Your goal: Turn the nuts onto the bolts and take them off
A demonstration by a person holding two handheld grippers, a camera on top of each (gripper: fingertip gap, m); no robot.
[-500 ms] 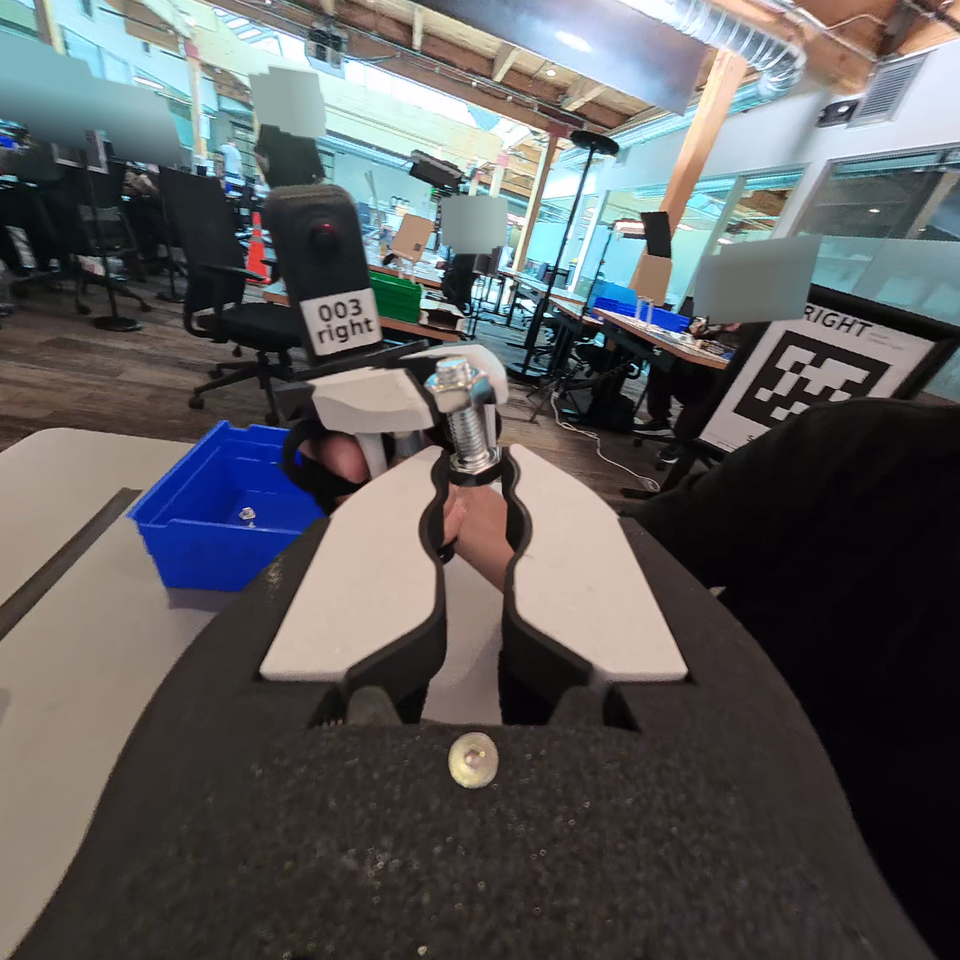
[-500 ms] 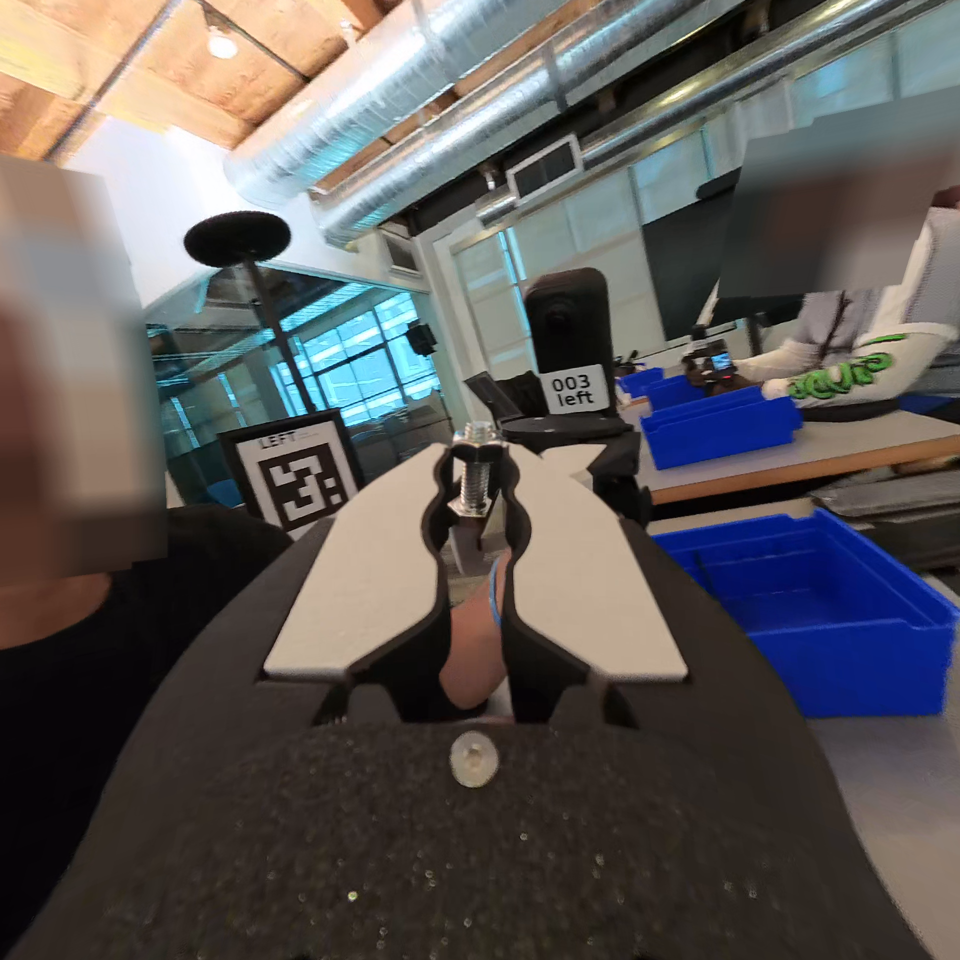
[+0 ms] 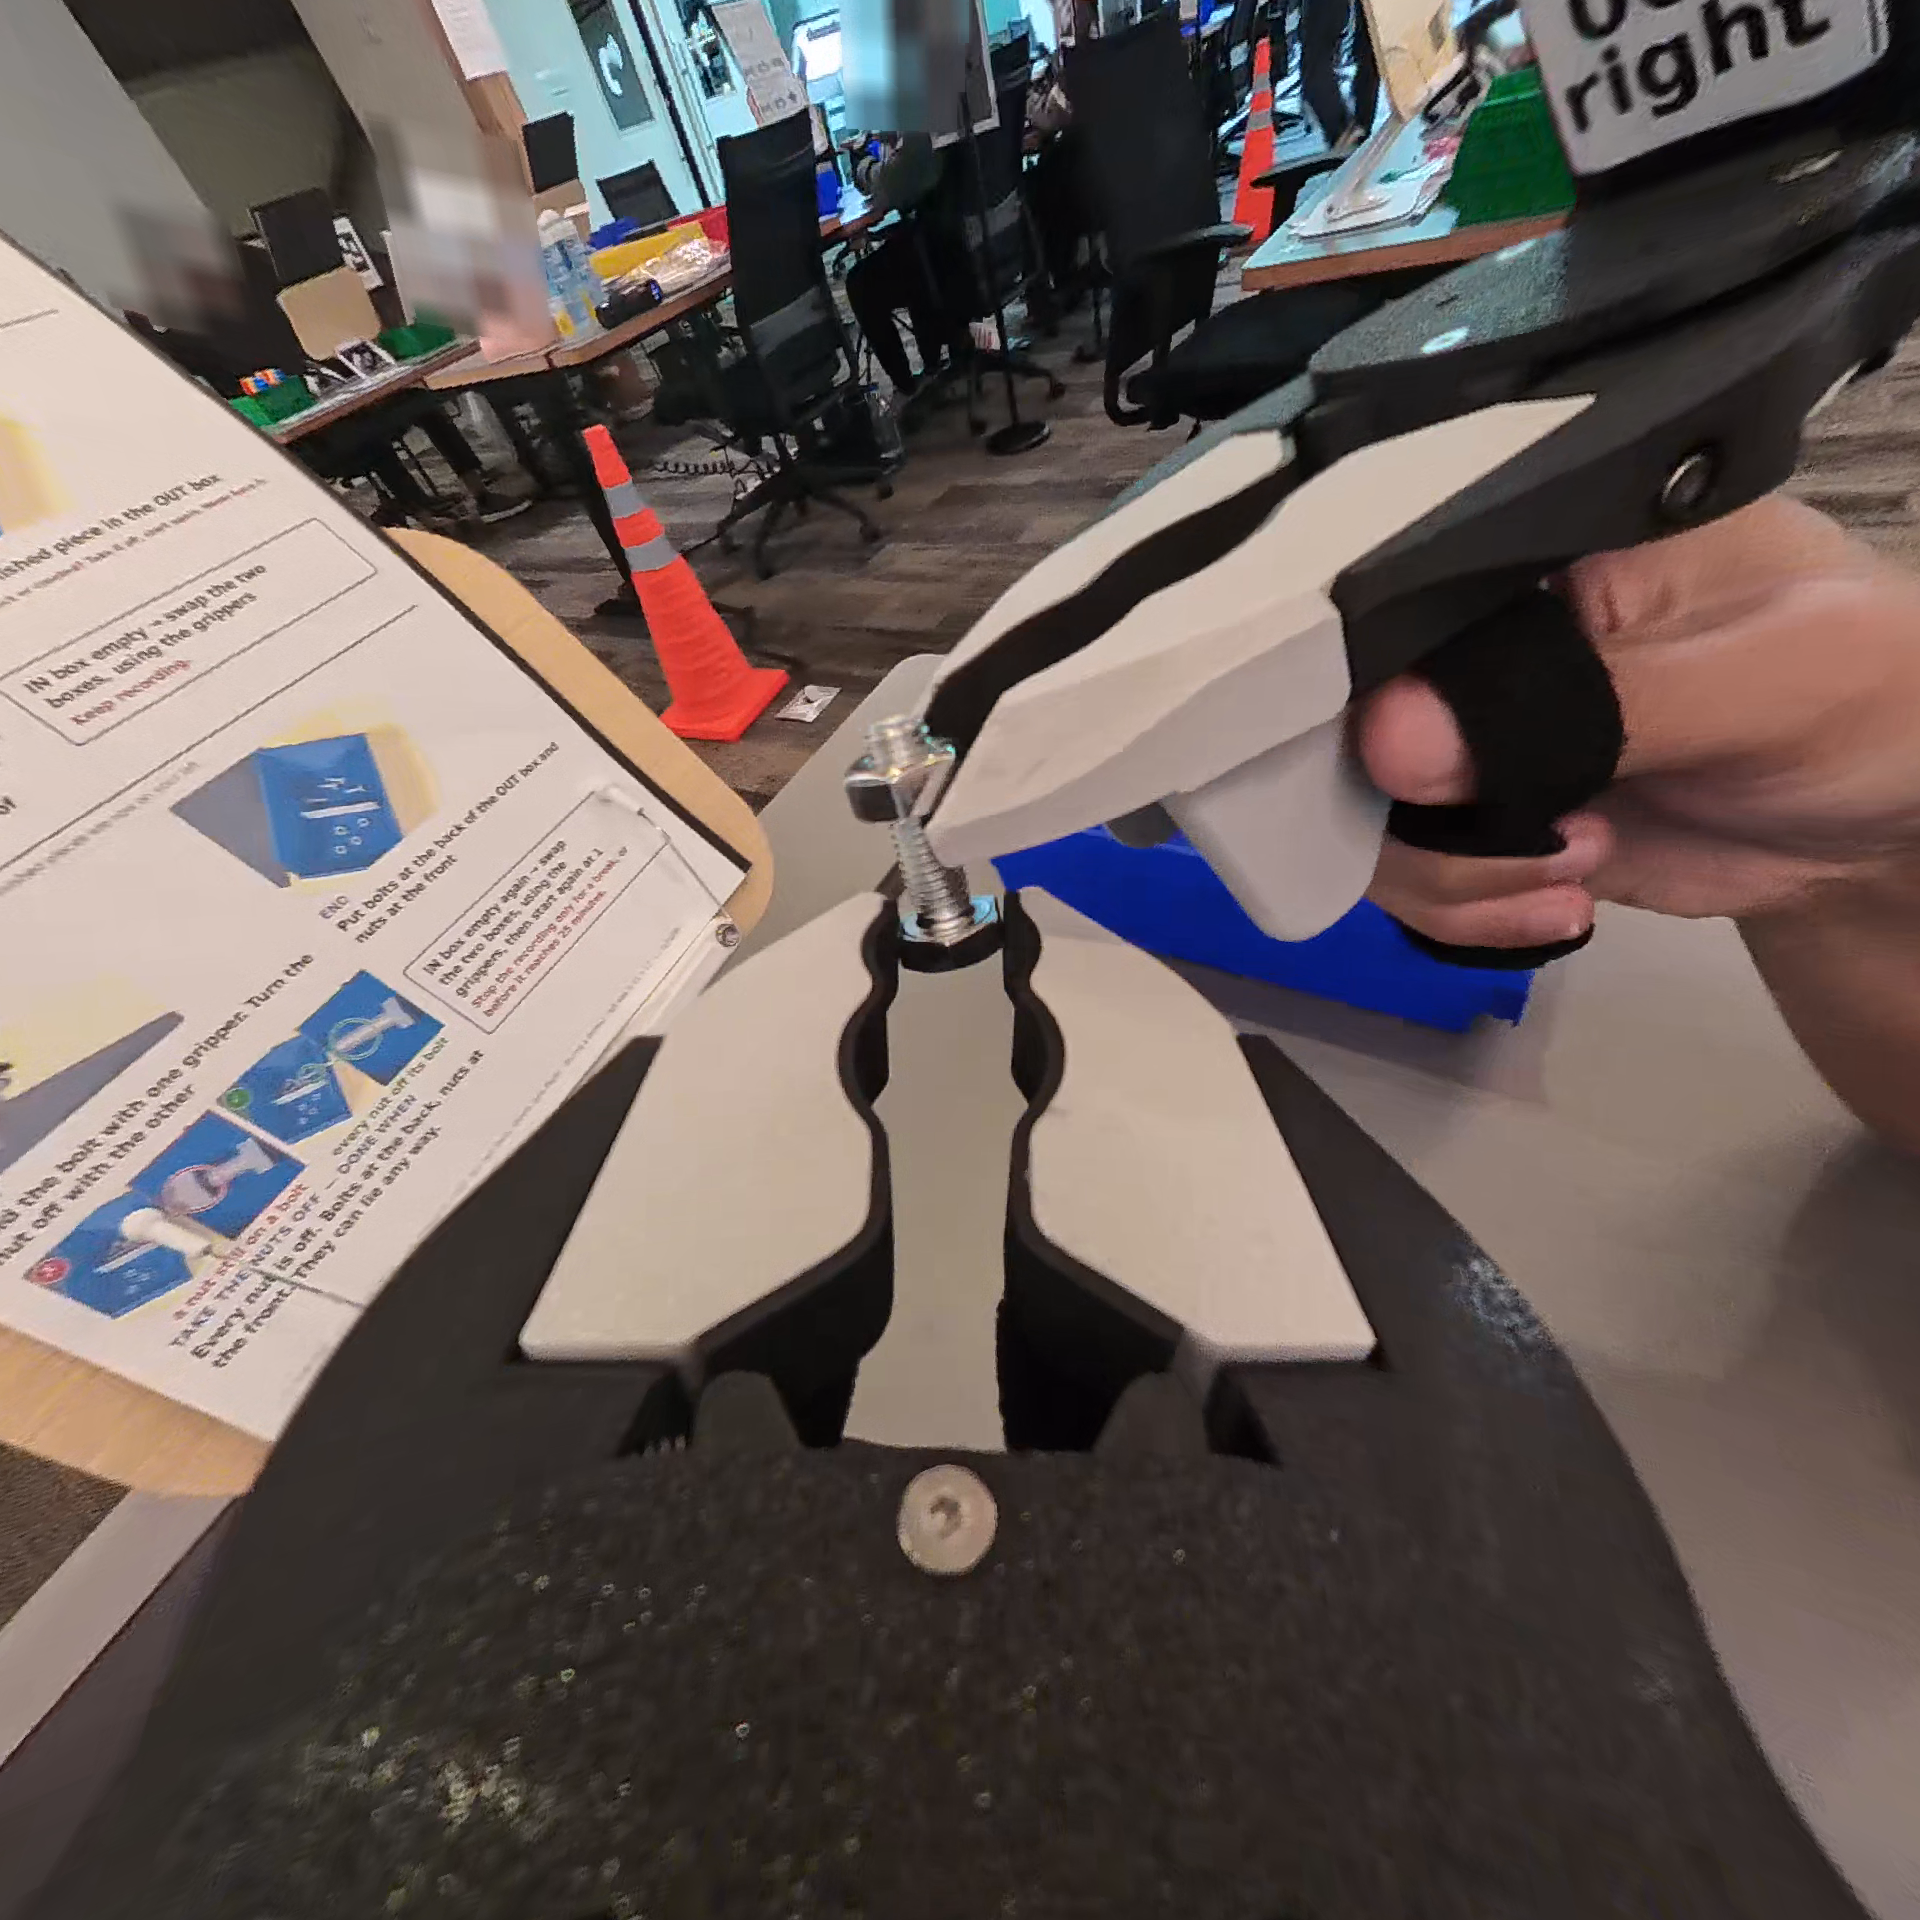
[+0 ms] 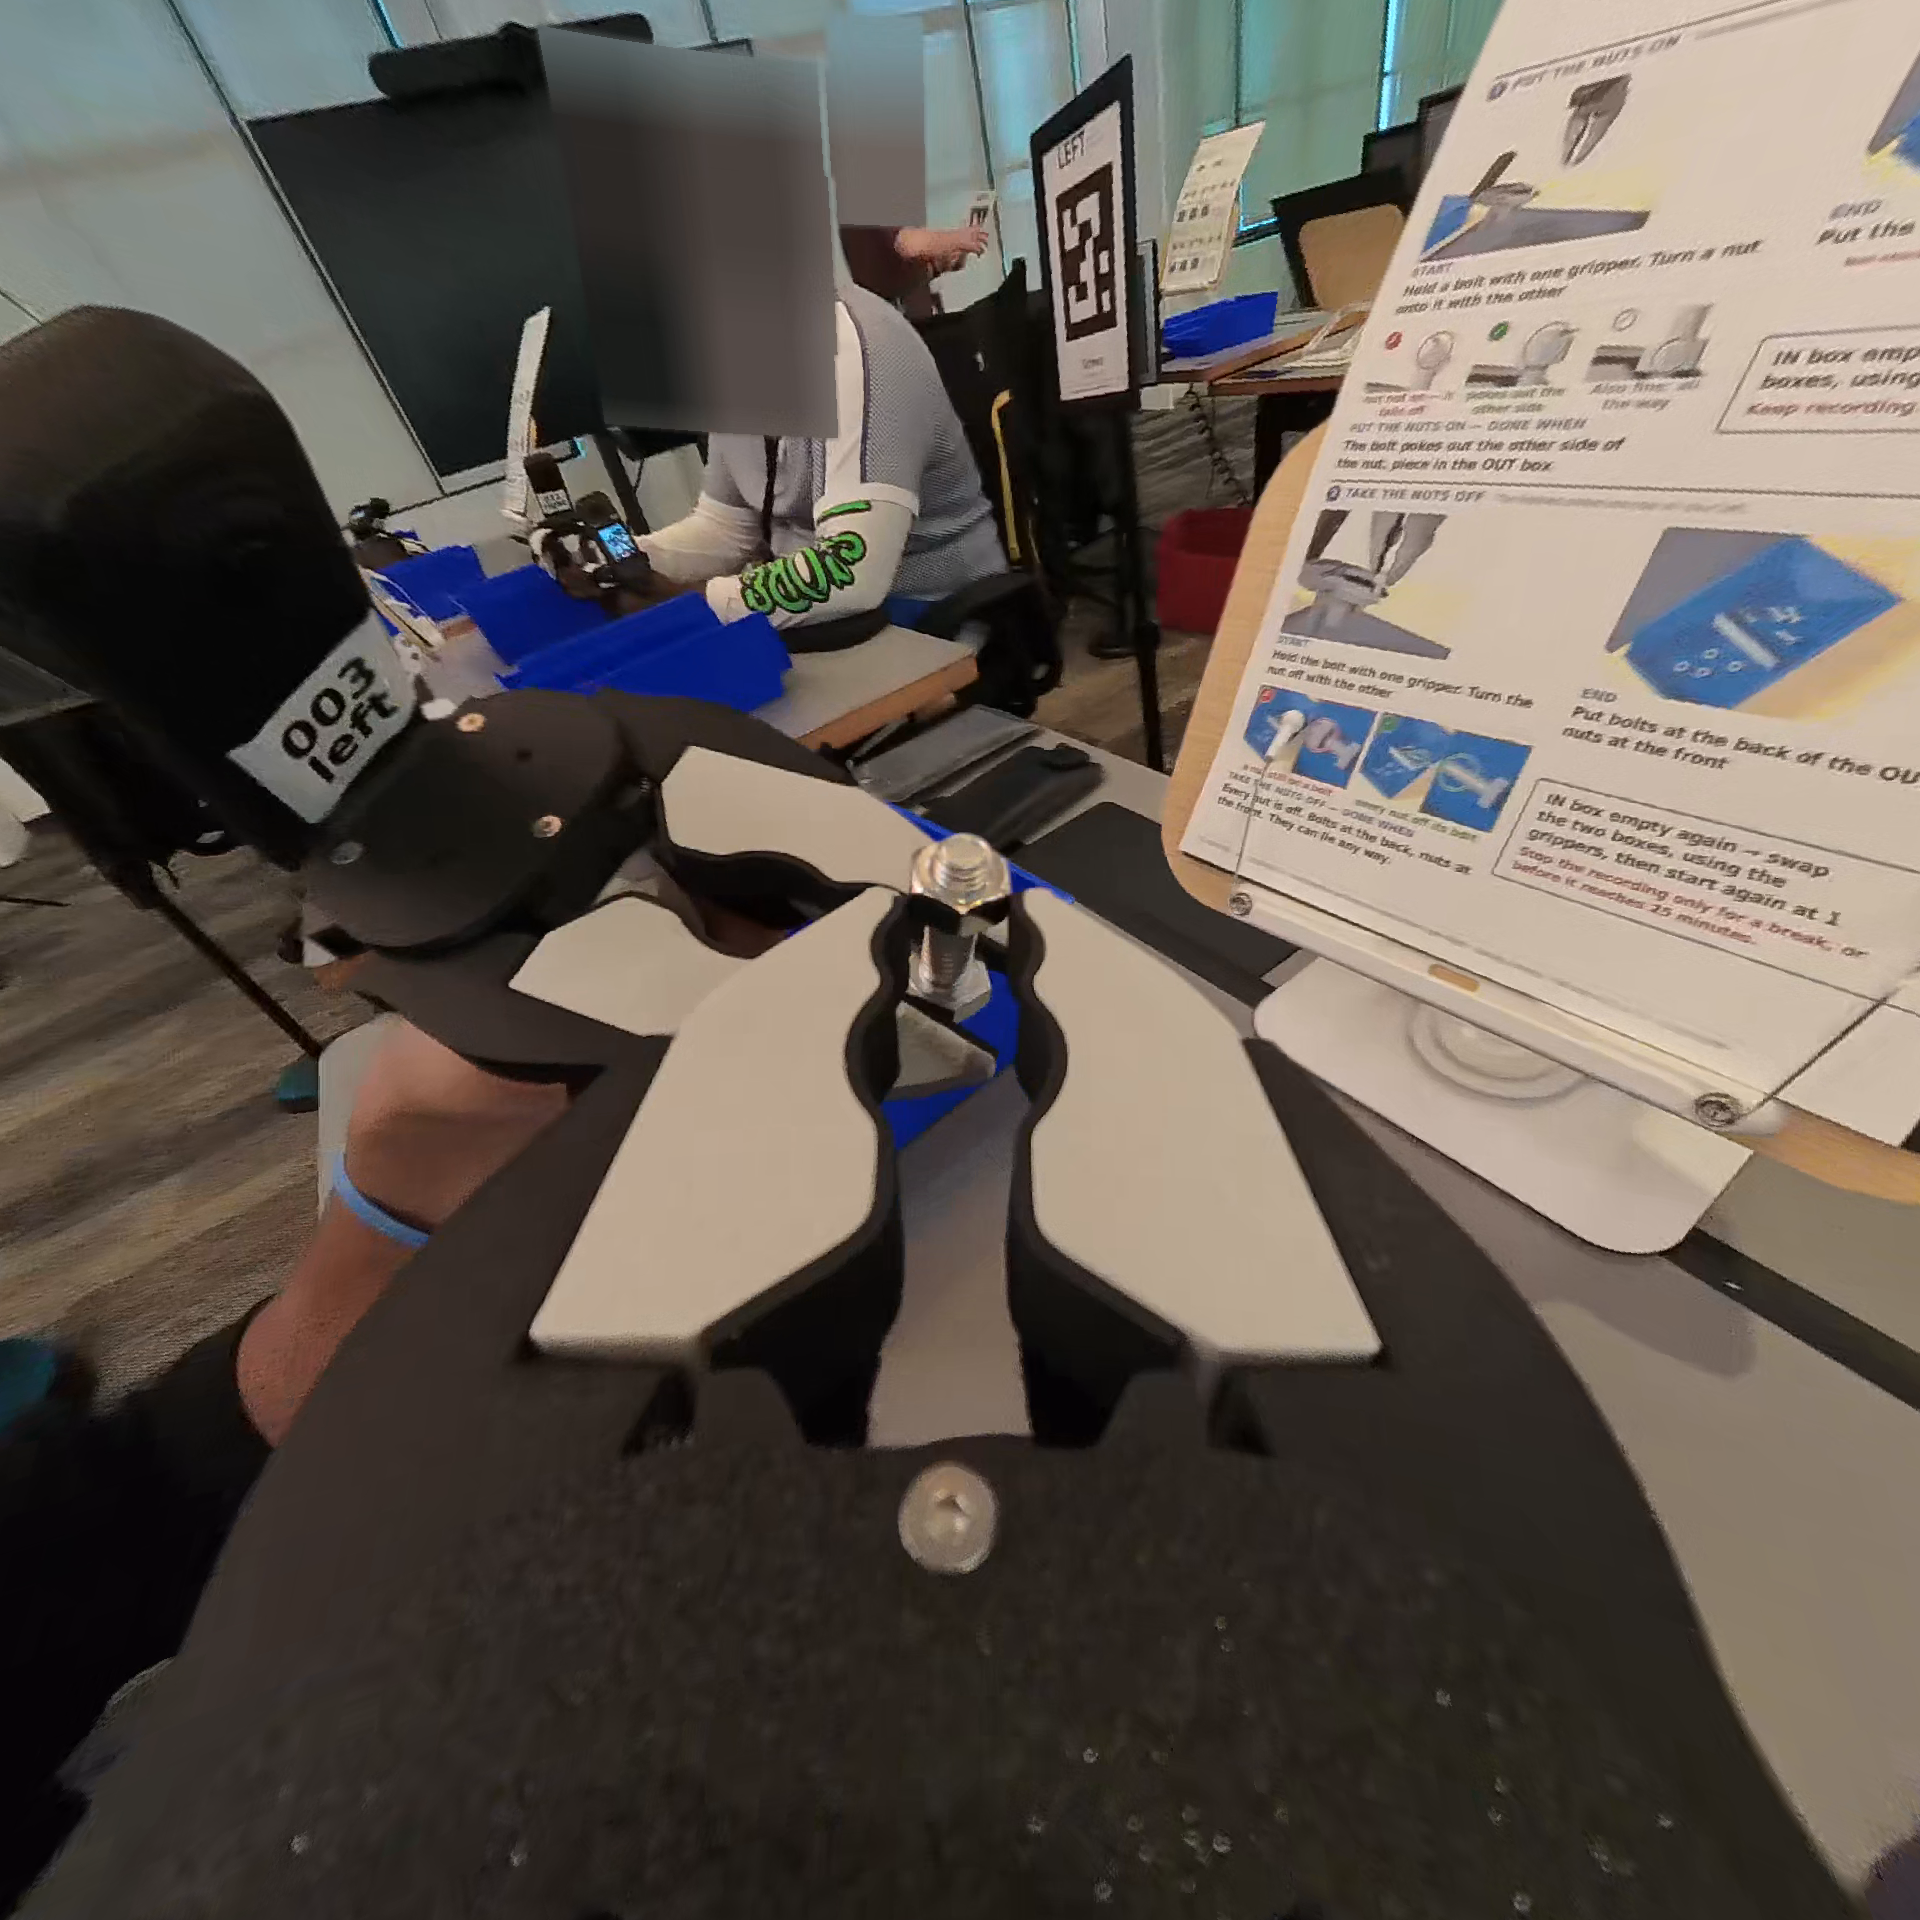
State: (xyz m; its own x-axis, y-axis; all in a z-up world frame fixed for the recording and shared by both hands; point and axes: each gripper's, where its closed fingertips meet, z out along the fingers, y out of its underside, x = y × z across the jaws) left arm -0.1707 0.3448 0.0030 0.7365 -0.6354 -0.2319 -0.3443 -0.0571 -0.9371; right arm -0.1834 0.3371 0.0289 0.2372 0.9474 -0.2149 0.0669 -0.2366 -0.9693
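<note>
A silver bolt [image 3: 920,868] stands upright between my two grippers. My left gripper [image 3: 945,935] is shut on the bolt's head at the bottom. A hex nut [image 3: 894,784] sits near the top of the thread, with the bolt's end poking out above it. My right gripper [image 3: 940,790] comes in from the right and is shut on that nut. In the right wrist view the nut [image 4: 956,904] sits between my right gripper's tips [image 4: 956,920]. The bolt's shaft [image 4: 940,961] runs down towards the left gripper [image 4: 727,935].
A blue bin [image 3: 1247,940] stands on the grey table [image 3: 1610,1247] just behind the grippers, and also shows in the right wrist view [image 4: 987,1039]. An instruction board [image 3: 312,831] on a stand [image 4: 1507,1091] stands close by. An orange cone [image 3: 675,623] is on the floor. Less than 4 cm separates the two grippers' tips.
Both grippers have swung round together and lowered, so the views now face the instruction board and table. The right gripper now reaches in from the side. Bolt and nut stay gripped.
</note>
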